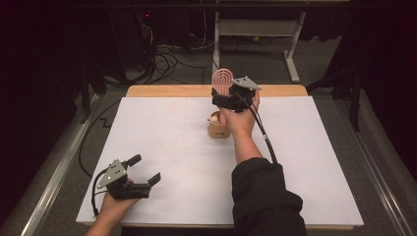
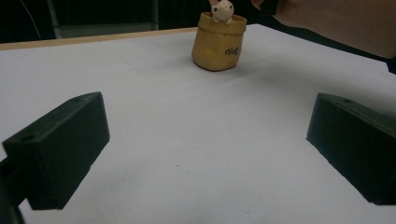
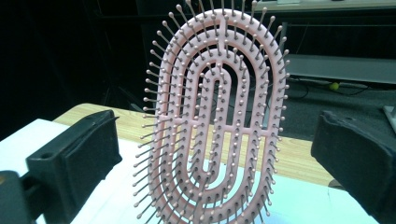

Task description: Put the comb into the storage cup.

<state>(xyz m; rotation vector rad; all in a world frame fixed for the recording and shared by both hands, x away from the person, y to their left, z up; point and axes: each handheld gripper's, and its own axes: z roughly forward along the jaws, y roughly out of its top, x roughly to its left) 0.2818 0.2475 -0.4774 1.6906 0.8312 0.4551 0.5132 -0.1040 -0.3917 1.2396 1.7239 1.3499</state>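
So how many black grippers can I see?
2. The left gripper rests near the front left of the white table, open. The right gripper is at the far edge by the pink hairbrush, open too.

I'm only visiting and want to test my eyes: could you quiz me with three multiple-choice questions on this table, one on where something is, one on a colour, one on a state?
1. Where is the tan pot with the small toy figure?
A. far middle of the table
B. near left corner
C. on the floor

2. What colour is the hairbrush?
A. blue
B. pink
C. black

3. How is the left gripper?
A. shut on the pot
B. open, holding nothing
C. shut on the brush

Answers: 1 A, the high view shows it there; 2 B, its frame is pink; 3 B, its jaws stand apart over bare table.
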